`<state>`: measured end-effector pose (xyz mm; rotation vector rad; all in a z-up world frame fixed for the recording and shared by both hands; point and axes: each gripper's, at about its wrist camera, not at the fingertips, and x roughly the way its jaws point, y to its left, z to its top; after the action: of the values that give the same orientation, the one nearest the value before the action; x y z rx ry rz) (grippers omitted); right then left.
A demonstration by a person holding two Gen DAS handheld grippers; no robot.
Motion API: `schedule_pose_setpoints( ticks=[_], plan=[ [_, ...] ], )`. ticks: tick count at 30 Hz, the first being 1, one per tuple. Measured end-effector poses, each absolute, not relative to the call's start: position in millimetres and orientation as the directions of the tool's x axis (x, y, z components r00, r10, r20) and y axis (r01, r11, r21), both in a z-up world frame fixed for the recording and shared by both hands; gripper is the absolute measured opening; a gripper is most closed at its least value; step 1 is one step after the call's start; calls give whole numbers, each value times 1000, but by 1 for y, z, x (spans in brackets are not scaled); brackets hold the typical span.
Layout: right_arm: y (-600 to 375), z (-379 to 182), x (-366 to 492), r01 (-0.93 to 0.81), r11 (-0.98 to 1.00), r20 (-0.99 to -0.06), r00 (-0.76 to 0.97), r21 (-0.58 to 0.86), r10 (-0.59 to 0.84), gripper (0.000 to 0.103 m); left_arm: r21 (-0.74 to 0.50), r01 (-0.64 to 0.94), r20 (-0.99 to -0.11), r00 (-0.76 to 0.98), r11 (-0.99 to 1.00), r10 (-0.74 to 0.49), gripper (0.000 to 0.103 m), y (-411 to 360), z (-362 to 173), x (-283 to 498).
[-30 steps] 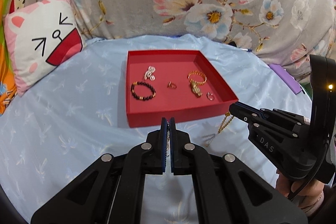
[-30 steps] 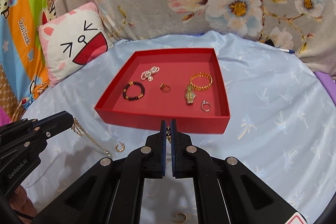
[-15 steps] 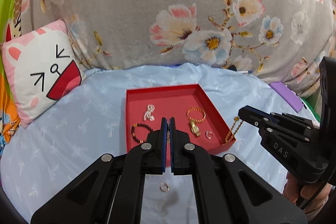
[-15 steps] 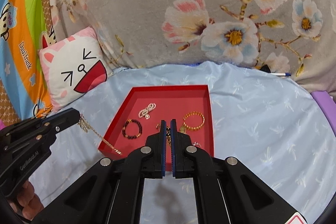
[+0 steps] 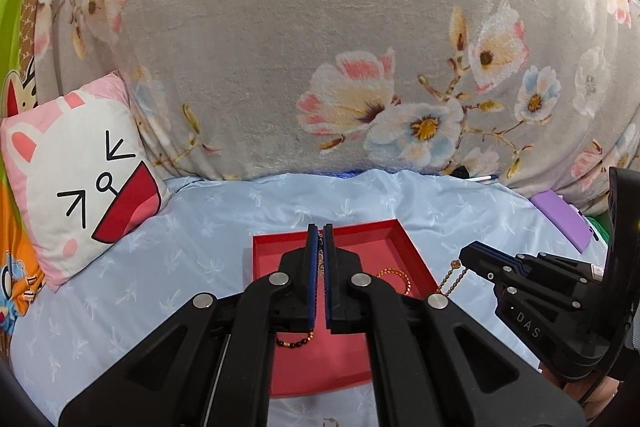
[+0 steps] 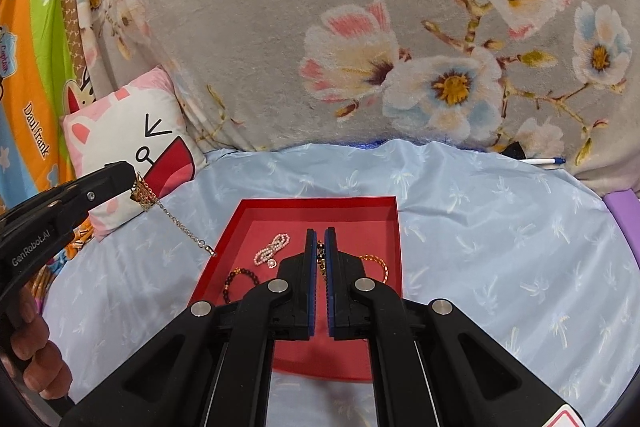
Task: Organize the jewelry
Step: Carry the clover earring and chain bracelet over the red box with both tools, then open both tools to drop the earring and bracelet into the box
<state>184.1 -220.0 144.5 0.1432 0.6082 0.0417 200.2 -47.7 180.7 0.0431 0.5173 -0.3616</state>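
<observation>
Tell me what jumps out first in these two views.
The red tray on the pale blue sheet, holding beaded bracelets and a pearl piece. A gold chain dangles from the left gripper; the right gripper also pinches chain. Behind sit a cat-face pillow and floral blanket.

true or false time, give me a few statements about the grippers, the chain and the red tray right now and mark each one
1. Both the left gripper and the right gripper are shut on the gold chain. True.
2. The red tray holds no jewelry. False: a pearl piece and a dark bead bracelet lie in it.
3. The chain lies flat on the blue sheet. False: it hangs from the grippers.
4. A cat-face pillow sits left of the tray. True.
</observation>
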Motion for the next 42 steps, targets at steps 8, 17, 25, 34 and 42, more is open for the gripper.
schedule_pose_setpoints(
  ticks=[8,17,25,34,42],
  plan=[
    [-224,126,224,6,989,-608,789,151,88,3,-60,352,-536,778,934,-327,1,-59,163,238],
    [-220,96,264,5,986,-651,752,165,105,3,-74,335,-595,741,939,-311,1,-64,126,275],
    [-212,74,289,7,989,-680,727,146,95,3,-80,323,-636,712,943,-298,1,-67,99,299],
    [-209,63,297,11,990,-686,722,142,91,3,-98,306,-651,700,947,-294,2,-65,86,311],
    [-202,69,286,6,994,-664,745,111,70,7,-81,281,-648,714,956,-265,12,-65,84,309]
  ],
)
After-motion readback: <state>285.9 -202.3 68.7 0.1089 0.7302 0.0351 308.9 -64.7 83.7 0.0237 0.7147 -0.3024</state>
